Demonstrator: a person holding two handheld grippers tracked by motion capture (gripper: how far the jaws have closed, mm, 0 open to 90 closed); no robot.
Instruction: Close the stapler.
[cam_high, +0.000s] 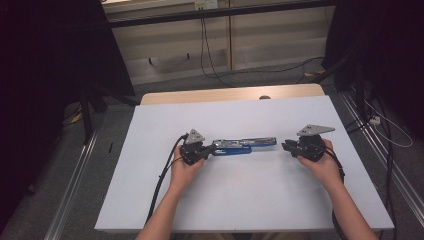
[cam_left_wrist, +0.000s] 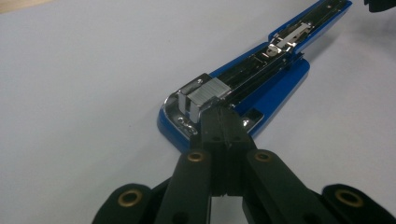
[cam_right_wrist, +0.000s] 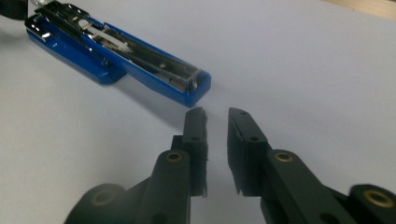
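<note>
A blue stapler (cam_high: 245, 145) lies opened out flat on the white table (cam_high: 240, 200), its metal magazine facing up. My left gripper (cam_high: 206, 148) is at the stapler's left end, held by a hand. In the left gripper view the jaws (cam_left_wrist: 219, 114) are shut tight together, with their tips resting on the stapler (cam_left_wrist: 280, 79) beside a block of silver staples (cam_left_wrist: 208, 95); I see nothing between them. My right gripper (cam_high: 286, 146) sits just off the stapler's right end. In the right gripper view its jaws (cam_right_wrist: 217, 112) stand a narrow gap apart with nothing between them, a little short of the stapler (cam_right_wrist: 126, 51).
The table's wooden far edge (cam_high: 230, 94) shows behind the white sheet. Black cables (cam_high: 162, 175) trail from both grippers toward the near edge. Metal rails (cam_high: 75, 180) run along the floor on both sides, and dark curtains flank the table.
</note>
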